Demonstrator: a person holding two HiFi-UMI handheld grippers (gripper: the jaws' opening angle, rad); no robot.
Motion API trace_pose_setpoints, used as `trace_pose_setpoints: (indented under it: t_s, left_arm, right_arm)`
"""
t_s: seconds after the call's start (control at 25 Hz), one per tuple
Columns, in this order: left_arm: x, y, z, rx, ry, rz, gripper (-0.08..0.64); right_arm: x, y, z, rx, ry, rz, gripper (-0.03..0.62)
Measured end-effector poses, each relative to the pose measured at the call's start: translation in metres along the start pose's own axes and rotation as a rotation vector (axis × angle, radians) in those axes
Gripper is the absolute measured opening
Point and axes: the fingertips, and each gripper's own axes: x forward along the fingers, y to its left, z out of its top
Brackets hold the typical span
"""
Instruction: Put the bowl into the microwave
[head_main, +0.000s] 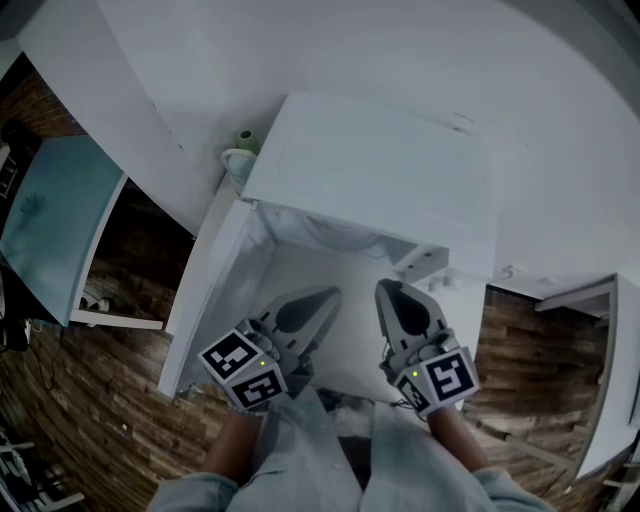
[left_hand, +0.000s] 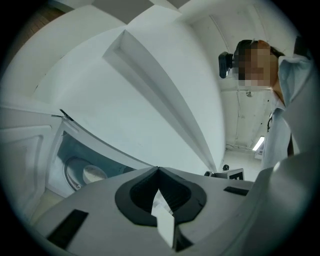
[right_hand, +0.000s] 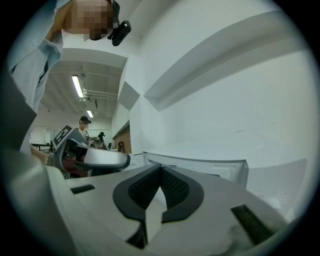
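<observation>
The room has a bare white wall, a white table (head_main: 345, 330) over a wood-plank floor (head_main: 100, 400), and a white microwave (head_main: 372, 170) pushed back against the wall.

From the head view, the left gripper (head_main: 328, 294) and right gripper (head_main: 386, 287) sit side by side just in front of the microwave. Both point at its face with their tips pinched together. No bowl shows from up here. A small green-topped cup (head_main: 241, 150) stands by the microwave's back left corner.

In the left gripper view the jaws are closed with nothing gripped. Ahead and off to their left, behind a tinted window (left_hand: 70, 150), is what I take for the bowl (left_hand: 92, 174), round and pale and apparently already inside. It could be the turntable instead, as the glass dims it. The left gripper looks the nearer of the two to it.

In the right gripper view the jaws are together and empty. Only the microwave's white edge and the wall lie ahead, and the window is out of sight.
</observation>
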Motion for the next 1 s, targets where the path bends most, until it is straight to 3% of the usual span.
trace_pose_setpoints:
  t_s: [0.28, 1.0]
  left_arm:
    - [-0.014, -0.002, 0.001, 0.033, -0.007, 0.028, -0.002]
    - [-0.016, -0.002, -0.004, 0.031, -0.004, 0.043, -0.002]
  right_arm:
    - [-0.002, 0.01, 0.003, -0.008, 0.015, 0.019, 0.002]
    - [-0.005, 0.013, -0.002, -0.016, 0.045, 0.04, 0.002]
